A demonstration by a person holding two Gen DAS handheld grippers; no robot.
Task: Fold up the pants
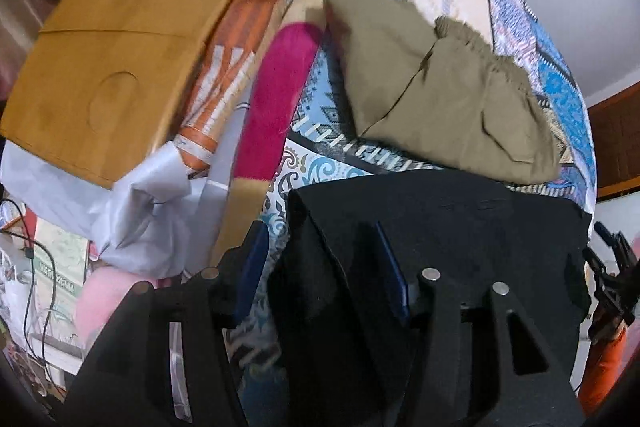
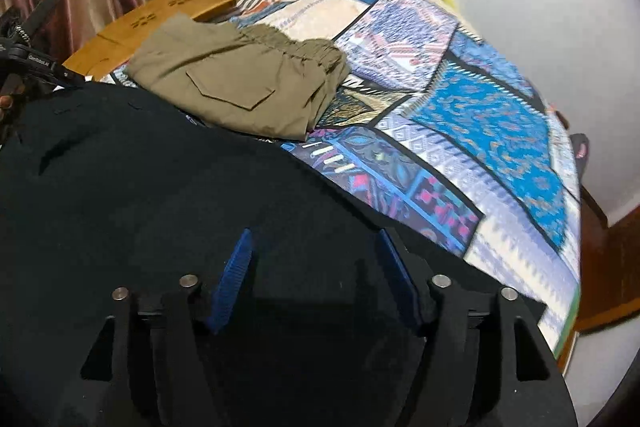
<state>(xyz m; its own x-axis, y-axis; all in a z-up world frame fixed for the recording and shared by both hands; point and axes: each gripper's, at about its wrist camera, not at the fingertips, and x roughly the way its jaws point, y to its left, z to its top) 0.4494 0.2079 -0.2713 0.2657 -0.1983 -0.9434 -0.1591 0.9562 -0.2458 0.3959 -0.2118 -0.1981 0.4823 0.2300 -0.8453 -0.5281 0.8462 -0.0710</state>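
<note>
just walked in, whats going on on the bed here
A person is folding pants with a handheld gripper in each hand. The left gripper and right gripper are both over the black pants on the patchwork bedspread, jaws apart around the dark cloth. Olive pants lie already folded just beyond.

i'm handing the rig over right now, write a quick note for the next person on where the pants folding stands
Left claw: open, black pants between its fingers, pads not pressing.
Right claw: open, over the same black cloth, nothing gripped.
Black pants lie on the patchwork bedspread, nearest both claws.
Done: olive pants already folded, resting farther back beside the wooden board.
Left: the black pair; how far it is folded cannot be told from these views. Check its shape, then regrip.
</note>
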